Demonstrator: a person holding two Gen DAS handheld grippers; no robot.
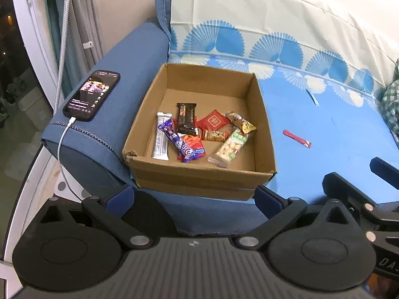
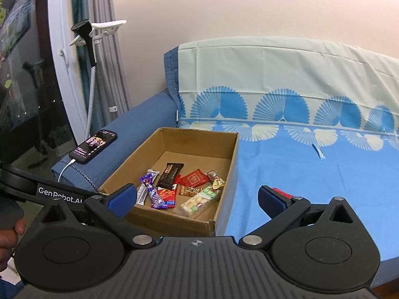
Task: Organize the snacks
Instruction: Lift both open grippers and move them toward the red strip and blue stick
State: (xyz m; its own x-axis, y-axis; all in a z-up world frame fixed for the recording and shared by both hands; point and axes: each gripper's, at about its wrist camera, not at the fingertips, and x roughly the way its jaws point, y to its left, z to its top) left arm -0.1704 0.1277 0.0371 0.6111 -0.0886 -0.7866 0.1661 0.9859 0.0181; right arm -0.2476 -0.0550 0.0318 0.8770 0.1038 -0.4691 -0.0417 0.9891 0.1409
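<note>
Blue-sheeted sofa seat (image 1: 324,124), armrest on its left edge. Left gripper (image 1: 193,195) and right gripper (image 2: 197,198): jaws wide apart, nothing between the pads. Cardboard box (image 1: 194,174) sits against the armrest, snacks loose inside, mostly lengthwise front-to-back. One red snack stick (image 1: 296,138) lies outside on the sheet, right of the box, long axis diagonal. Phone (image 1: 92,96) charging on the armrest.

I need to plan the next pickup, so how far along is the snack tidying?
Mostly done: a heap of wrapped snacks already lies inside the cardboard box. Nothing is in hand: the left hand-held gripper and the right hand-held gripper both stand open with nothing between the fingers. Left to do: one red snack stick lies on the blue sheet, outside the box.
</note>
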